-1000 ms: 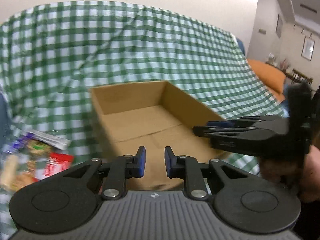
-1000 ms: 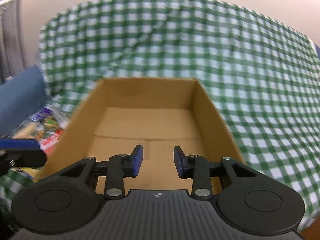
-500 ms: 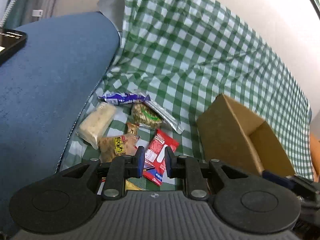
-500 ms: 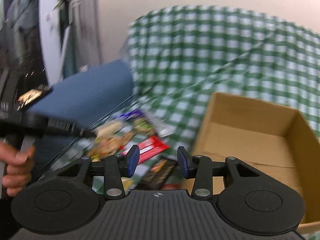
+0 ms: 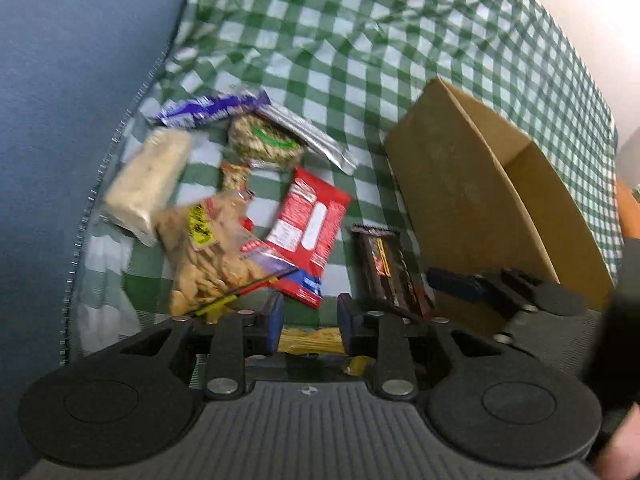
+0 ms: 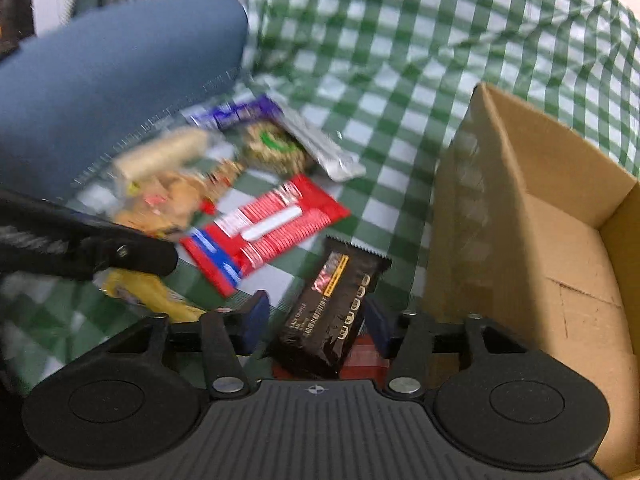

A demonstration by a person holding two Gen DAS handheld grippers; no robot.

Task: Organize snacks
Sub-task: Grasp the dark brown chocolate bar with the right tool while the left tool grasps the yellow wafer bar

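A pile of snack packets lies on the green checked cloth [image 5: 320,40]: a red packet [image 5: 308,220], a clear bag of tan crackers [image 5: 208,248], a dark chocolate bar [image 5: 386,268], a pale bar [image 5: 148,176], a purple wrapper [image 5: 212,108] and a silver packet [image 5: 308,136]. An empty cardboard box [image 5: 480,208] stands to their right. My left gripper [image 5: 310,318] is open above a yellow packet [image 5: 310,340]. My right gripper [image 6: 316,318] is open, with the dark chocolate bar [image 6: 332,312] lying between its fingers. The red packet [image 6: 264,232] lies beyond it.
A blue cushion [image 5: 72,100] borders the snacks on the left. The box [image 6: 540,240] fills the right side of the right wrist view. A white wall rises behind the cloth.
Both grippers swung left from over the box to low over the snack pile. The left gripper has opened wider. The right gripper now straddles the dark chocolate bar.
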